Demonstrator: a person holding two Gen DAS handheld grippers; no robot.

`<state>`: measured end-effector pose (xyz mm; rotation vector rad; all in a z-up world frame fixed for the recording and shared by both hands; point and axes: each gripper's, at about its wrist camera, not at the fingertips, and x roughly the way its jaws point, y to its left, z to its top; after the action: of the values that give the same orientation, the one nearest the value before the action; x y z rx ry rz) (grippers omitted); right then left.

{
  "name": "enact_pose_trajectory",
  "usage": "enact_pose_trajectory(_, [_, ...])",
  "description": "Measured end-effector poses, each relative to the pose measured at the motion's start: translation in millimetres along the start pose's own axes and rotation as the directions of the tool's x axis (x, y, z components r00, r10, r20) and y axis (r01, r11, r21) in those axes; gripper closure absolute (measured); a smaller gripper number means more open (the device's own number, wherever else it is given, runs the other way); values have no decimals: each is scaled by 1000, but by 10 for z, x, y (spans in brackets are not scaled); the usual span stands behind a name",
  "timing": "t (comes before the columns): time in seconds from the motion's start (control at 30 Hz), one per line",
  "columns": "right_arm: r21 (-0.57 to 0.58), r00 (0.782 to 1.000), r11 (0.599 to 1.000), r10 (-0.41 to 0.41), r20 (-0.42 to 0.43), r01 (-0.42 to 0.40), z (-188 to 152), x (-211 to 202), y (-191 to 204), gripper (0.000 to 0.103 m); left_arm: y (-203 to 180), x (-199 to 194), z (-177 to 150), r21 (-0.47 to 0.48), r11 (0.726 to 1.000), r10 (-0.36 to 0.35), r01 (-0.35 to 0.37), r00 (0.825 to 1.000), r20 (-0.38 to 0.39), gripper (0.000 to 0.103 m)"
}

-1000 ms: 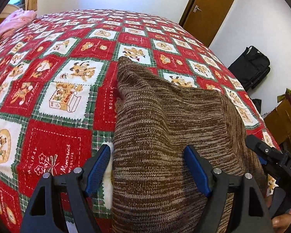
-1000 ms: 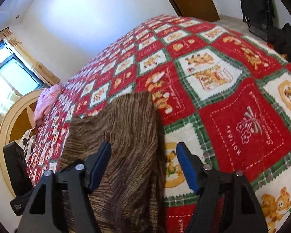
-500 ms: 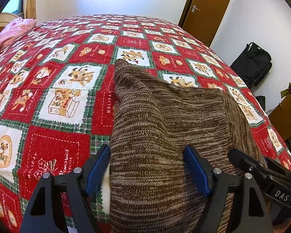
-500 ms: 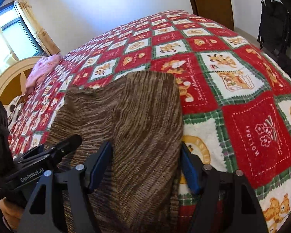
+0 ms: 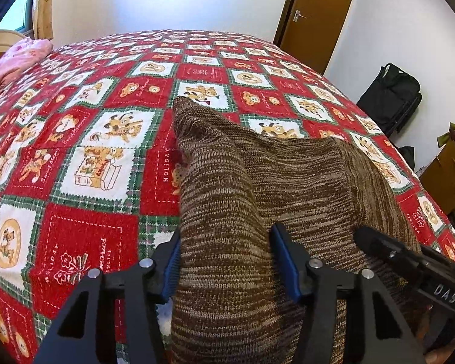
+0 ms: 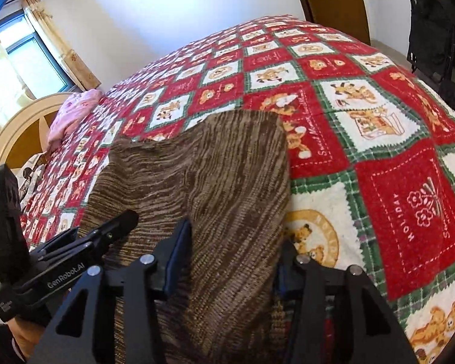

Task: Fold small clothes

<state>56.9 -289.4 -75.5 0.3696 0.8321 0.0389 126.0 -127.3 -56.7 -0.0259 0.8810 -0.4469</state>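
Left wrist view: the brown knit garment point(image 5: 257, 188) lies near the bed's point(image 5: 75, 182) near edge (patchwork quilt), bunched between closing left tongs point(image 5: 227, 261) and right tongs point(image 6: 233, 251).

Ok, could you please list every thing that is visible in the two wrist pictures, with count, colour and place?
knit garment: one, brown mottled, on the near part of the bed
bedspread: one, red, white and green squares, covers the bed
pink cloth: one, pink, far corner of the bed
door: one, brown, far wall
black bag: one, on the floor by the wall
left gripper: black, blue pads, jaws closing with the garment's edge between them
right gripper: same, closing around the other edge
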Motion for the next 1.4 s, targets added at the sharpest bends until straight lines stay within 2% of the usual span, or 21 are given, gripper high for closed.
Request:
enact_pose_trajectory(0.17, [81,998,997,4,59,-9,60,-148,-167,50,36,-10,-6,-16,1000,-9,9,1000,7,53])
enact_pose_trajectory(0.27, [133,997,991,-4,76,-6,79,-181,-279,33,82,-14,-20,-39,999,-28,29,1000,14,56])
enact_pose_trajectory(0.33, [157,999,987,30,43,-36,66,-100,-311,33,98,-21,-29,-48,998,-35,36,999,20,58])
enact_pose_trajectory(0.43, [114,999,993,38,28,-41,76,-51,-214,33,124,-33,-45,-62,997,-45,47,998,32,61])
enact_pose_trajectory(0.53, [87,995,991,102,1,-101,63,27,-115,33,186,-41,-58,-96,993,-69,74,997,45,64])
enact_pose_trajectory(0.6, [53,997,995,83,-9,-82,60,56,-61,33,226,-43,-67,-118,989,-89,94,995,52,65])
enact_pose_trajectory(0.63, [41,996,995,88,-12,-87,61,62,-37,34,232,-44,-69,-122,988,-92,98,994,55,66])
enact_pose_trajectory(0.67, [32,995,994,103,-18,-102,61,73,-11,40,235,-41,-70,-125,987,-93,100,994,56,66])
enact_pose_trajectory(0.7, [27,994,994,104,-26,-103,54,86,1,51,231,-41,-68,-123,987,-92,99,994,56,66])
enact_pose_trajectory(0.73, [21,995,996,92,-31,-92,49,102,16,55,228,-42,-66,-121,988,-92,98,994,56,66])
enact_pose_trajectory(0.93, [94,990,987,136,-29,-132,45,126,-128,57,242,-25,-62,-135,985,-101,106,994,44,62])
enact_pose_trajectory(1.03, [50,995,994,94,-26,-93,29,116,-57,63,227,-28,-67,-126,987,-94,99,994,48,62])
enact_pose_trajectory(1.1, [23,996,996,88,-15,-88,23,92,-5,72,229,-22,-65,-124,987,-95,100,994,48,62])
enact_pose_trajectory(1.2, [-49,999,998,41,22,-40,-1,42,126,74,243,-25,-71,-129,986,-102,108,993,54,64])
enact_pose_trajectory(1.3, [-144,996,988,-37,76,47,-40,-15,331,74,235,-38,-79,-122,987,-99,106,993,61,68])
enact_pose_trajectory(1.4, [-272,977,944,-149,153,186,-116,-72,617,74,225,-56,-85,-111,989,-93,100,994,63,70])
